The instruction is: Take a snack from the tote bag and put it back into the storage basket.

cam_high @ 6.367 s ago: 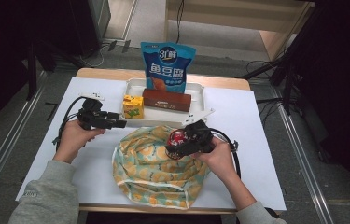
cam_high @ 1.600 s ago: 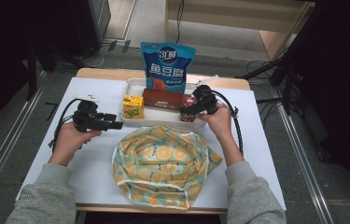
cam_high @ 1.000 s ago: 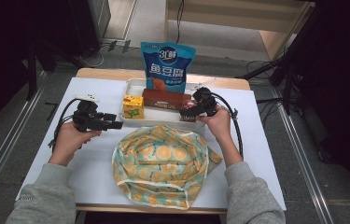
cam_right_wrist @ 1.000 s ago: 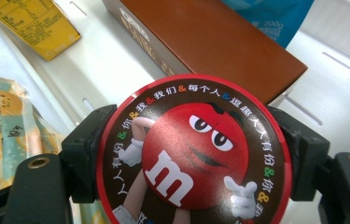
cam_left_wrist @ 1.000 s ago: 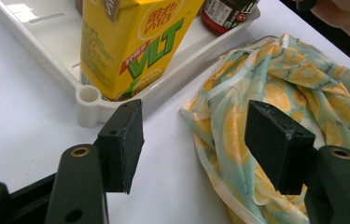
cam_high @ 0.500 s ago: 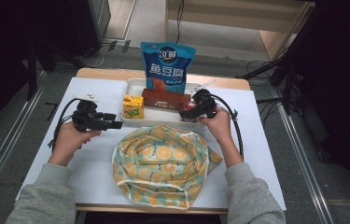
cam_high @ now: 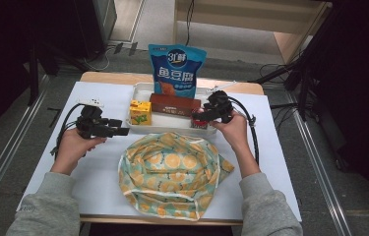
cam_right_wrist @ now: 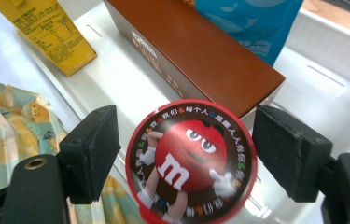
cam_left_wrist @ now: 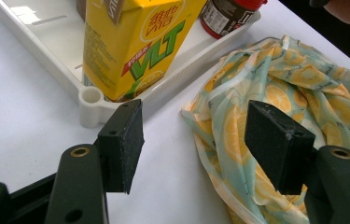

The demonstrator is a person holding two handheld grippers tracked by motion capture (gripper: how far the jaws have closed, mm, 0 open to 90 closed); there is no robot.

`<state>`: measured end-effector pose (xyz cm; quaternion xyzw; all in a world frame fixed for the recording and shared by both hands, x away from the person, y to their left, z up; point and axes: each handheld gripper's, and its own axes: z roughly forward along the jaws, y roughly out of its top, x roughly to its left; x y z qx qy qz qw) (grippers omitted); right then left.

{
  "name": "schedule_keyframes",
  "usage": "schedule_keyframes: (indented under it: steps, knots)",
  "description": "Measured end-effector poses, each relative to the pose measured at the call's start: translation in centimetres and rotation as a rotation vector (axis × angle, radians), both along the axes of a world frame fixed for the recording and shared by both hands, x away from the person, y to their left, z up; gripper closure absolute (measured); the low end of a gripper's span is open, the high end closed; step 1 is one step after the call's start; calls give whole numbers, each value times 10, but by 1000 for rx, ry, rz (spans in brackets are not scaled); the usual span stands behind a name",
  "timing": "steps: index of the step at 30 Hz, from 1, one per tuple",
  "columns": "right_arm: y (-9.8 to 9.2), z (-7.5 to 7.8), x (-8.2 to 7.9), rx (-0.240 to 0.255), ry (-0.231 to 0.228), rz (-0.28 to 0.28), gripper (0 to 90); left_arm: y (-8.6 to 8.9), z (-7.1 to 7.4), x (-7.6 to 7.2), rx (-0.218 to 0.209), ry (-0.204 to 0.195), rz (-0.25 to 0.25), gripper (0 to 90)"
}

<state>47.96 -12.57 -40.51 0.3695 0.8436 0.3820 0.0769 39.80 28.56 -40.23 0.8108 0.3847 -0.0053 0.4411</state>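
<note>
A red-lidded M&M's can [cam_right_wrist: 191,161] stands in the right front corner of the white tray [cam_high: 172,121]. My right gripper [cam_right_wrist: 186,149] is open, with one jaw on each side of the can's lid and a thin gap showing at the left pad. In the high view the right gripper [cam_high: 200,115] hovers over the can [cam_high: 200,122]. My left gripper [cam_high: 123,131] is open and empty, held low over the table left of the tray. Its jaws [cam_left_wrist: 196,135] point at the gap between the tray's corner [cam_left_wrist: 91,100] and the lemon-print cloth bag [cam_left_wrist: 280,93].
The tray also holds a yellow VLT carton [cam_high: 140,112], a long brown box [cam_high: 174,104] and an upright blue snack pouch [cam_high: 176,69]. The cloth bag [cam_high: 169,172] lies open at the table's front middle. Cables trail from both grippers.
The right gripper carried the can from above the cloth bag to the tray's right front corner and has stayed there over the last second. The left gripper barely moved.
</note>
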Motion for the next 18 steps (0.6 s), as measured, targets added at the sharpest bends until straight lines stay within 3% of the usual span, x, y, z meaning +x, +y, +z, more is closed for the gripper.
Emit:
schedule_keyframes:
  steps: [5,11,18]
  knots:
    - [-8,5,-8,11,-24,-24,336,-1,1,1,1,-1,-3,379]
    - [-20,6,-15,33,-15,-41,432,-2,2,3,-1,-4,-5,379]
    - [-30,5,-31,44,-48,-63,733,-5,0,7,-6,-1,-5,380]
